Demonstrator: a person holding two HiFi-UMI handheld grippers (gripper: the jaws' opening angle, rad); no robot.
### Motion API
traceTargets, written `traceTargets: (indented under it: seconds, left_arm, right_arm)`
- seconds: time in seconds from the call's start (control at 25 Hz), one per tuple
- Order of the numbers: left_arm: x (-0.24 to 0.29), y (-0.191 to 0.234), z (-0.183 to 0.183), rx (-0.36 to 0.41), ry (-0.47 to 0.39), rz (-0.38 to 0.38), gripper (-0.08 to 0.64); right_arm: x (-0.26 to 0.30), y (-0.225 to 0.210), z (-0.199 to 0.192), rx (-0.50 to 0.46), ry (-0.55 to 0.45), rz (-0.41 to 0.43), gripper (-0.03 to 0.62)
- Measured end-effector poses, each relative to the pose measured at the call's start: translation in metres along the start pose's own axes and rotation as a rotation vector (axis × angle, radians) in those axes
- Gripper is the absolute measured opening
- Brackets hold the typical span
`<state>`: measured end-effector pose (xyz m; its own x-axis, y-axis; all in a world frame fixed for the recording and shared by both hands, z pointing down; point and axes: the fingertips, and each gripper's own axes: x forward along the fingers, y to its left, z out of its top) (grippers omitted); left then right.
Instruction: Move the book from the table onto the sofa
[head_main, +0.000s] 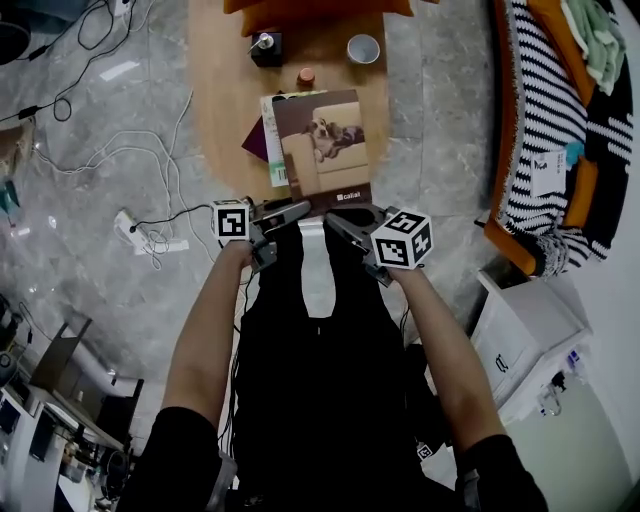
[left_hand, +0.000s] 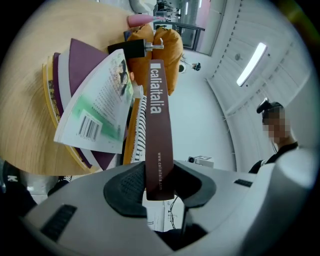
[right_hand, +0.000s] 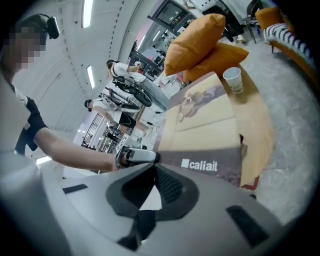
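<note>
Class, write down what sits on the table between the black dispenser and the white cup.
A small orange object, slightly nearer the book, shown in the head view.

One table (head_main: 215, 100) holds at least three stacked books (head_main: 325, 140), one cup (head_main: 363, 48) at their one o'clock and one black bottle (head_main: 266, 48) at eleven. Two grippers at six: left gripper (head_main: 303, 208), right gripper (head_main: 333, 218).

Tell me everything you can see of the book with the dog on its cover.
The book is a softcover: a dog on a cream sofa, above a dark brown band with white lettering. It lies lengthwise over other books on the wooden table. The left gripper is clamped on its brown spine at the near end; the right gripper is shut at its near edge, pinching or not I cannot tell.
</note>
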<state>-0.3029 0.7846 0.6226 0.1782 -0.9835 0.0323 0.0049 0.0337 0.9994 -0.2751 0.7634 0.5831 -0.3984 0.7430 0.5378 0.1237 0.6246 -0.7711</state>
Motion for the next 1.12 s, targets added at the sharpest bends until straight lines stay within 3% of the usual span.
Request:
traceTargets:
  seconds: [0.2, 0.56, 0.76, 0.8, 0.92, 1.12]
  left_arm:
    - [-0.010, -0.033, -0.003, 0.023, 0.011, -0.023, 0.146]
    - [-0.050, -0.091, -0.032, 0.029, 0.002, -0.011, 0.146]
    - [-0.077, -0.127, -0.050, 0.067, 0.017, -0.014, 0.146]
    - [-0.081, -0.134, -0.053, 0.070, 0.021, -0.015, 0.146]
    - [-0.090, -0.153, -0.063, 0.077, 0.031, -0.025, 0.146]
    - [-0.105, -0.181, -0.073, 0.099, 0.058, -0.071, 0.146]
  right_arm:
    - [-0.031, 0.016, 0.028, 0.006, -0.114, -0.006, 0.011]
    - [-0.085, 0.056, 0.058, 0.109, -0.368, 0.062, 0.014]
    - [-0.097, 0.070, 0.045, 0.106, -0.397, 0.021, 0.015]
    - [-0.099, 0.073, 0.041, 0.106, -0.396, 0.011, 0.023]
    - [-0.104, 0.083, 0.024, 0.121, -0.395, -0.004, 0.148]
    - [-0.096, 0.116, 0.003, 0.247, -0.426, 0.136, 0.199]
